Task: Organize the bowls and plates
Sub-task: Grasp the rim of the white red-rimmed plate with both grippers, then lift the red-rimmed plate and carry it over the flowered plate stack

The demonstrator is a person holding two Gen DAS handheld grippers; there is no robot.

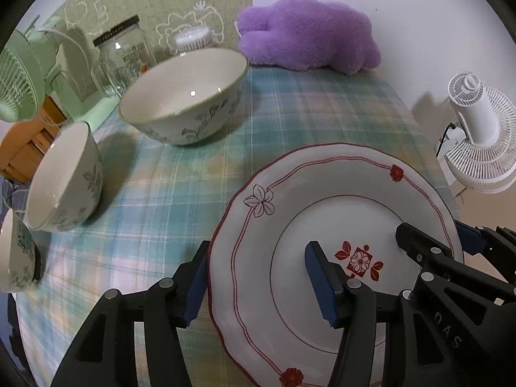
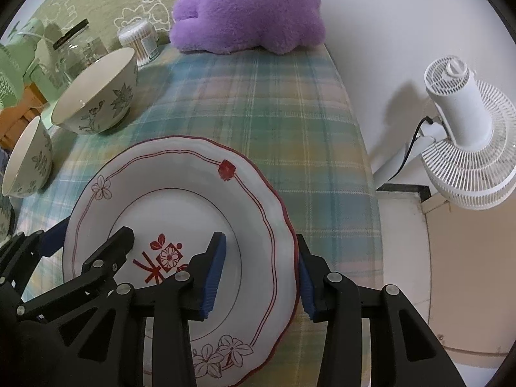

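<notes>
Straddling opposite rims of the plate (image 1: pixel 322 225): left gripper (image 1: pixel 258 287) grasps its left edge, right gripper (image 2: pixel 258 277) its right edge; bowls (image 1: pixel 183 96) lie far-left.

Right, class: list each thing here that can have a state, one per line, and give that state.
plate: upright on the cloth, empty, each side rim between a gripper's pads
left gripper: straddling the plate's left rim
right gripper: straddling the plate's right rim
large bowl: upright, empty
small bowl: upright, empty
glass jar: lid on
</notes>
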